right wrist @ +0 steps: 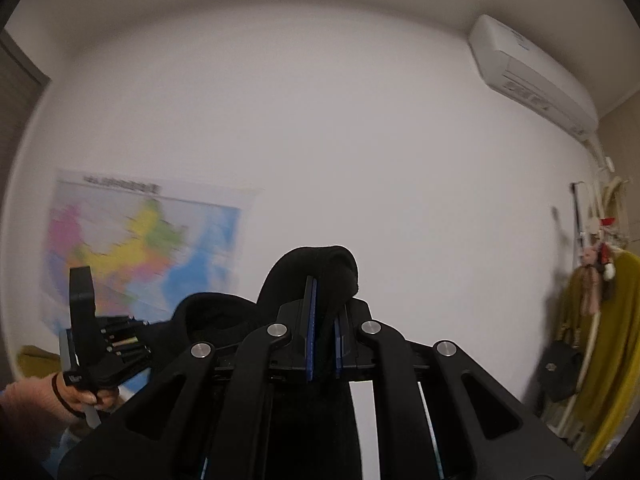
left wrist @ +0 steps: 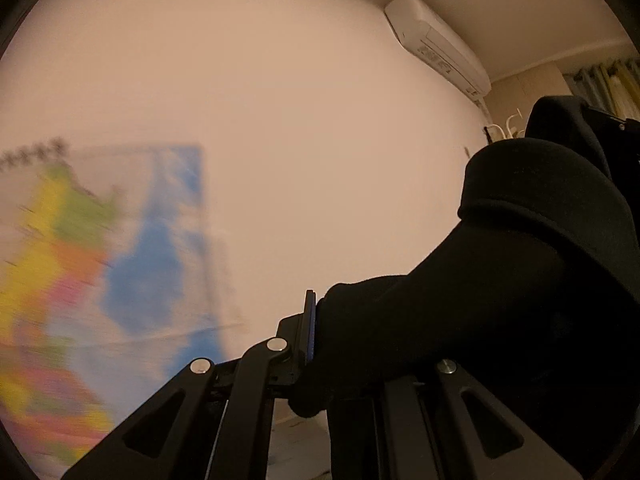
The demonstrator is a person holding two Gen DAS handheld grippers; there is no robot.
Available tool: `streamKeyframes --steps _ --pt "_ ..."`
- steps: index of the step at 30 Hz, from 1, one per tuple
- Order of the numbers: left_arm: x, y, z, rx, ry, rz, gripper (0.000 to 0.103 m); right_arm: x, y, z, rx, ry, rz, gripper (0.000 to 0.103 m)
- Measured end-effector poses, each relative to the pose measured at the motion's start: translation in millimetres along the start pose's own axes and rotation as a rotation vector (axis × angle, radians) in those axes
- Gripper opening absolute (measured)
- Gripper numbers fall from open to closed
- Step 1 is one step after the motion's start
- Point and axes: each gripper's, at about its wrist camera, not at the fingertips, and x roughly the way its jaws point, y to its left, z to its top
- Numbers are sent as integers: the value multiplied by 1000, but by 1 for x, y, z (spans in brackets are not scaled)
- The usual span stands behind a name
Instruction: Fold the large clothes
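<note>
Garment [right wrist: 316,268] — black, clenched in both claws [right wrist: 324,344] [left wrist: 316,336] — hides part of wall map [right wrist: 132,240] and air conditioner [left wrist: 440,44].

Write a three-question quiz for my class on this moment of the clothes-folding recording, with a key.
1. True or false: both grippers are shut on the black garment.
2. Which hangs on the wall behind it? A) clock B) coloured map C) mirror
3. Fill in: the white unit high on the wall at right is an air ________.

Key:
1. True: the right gripper and the left gripper each have their jaws closed on dark cloth.
2. B, the map.
3. conditioner.
</note>
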Motion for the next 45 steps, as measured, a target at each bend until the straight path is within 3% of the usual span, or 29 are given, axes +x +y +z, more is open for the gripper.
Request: streamKeyframes --steps 4,9,13,15,18,21,23,27,29,40,43,44,45 --pt "-78 20 10 31 -3 98 5 -32 18 8 43 -18 147 7" --pt "-157 17 17 124 30 255 5 -54 46 9 68 -28 308 7" --pt "-180 22 -6 140 148 268 5 -32 60 -12 118 33 401 7" --pt "-170 30 -34 135 241 263 6 -4 71 -36 126 110 424 7" --pt "-124 55 -89 97 416 267 6 68 100 -102 139 301 451 7" --pt "-63 91 -181 -2 661 292 6 143 133 -186 123 498 457 7" --pt "-23 117 -253 -49 794 356 6 187 154 -247 147 627 460 7" --pt "28 160 -360 -146 967 408 6 255 194 -367 192 883 494 7" --pt "43 173 -392 -185 1019 403 6 272 213 -406 186 962 496 8" --pt "67 198 -446 -204 1115 386 8 333 206 -488 296 1065 481 9" --pt "78 191 -468 -160 1189 372 11 344 204 -528 296 1216 393 22" --pt "81 189 -472 -139 1203 359 13 345 202 -539 281 1269 353 30" --pt "84 186 -473 -122 1210 343 21 346 201 -543 279 1293 333 46"
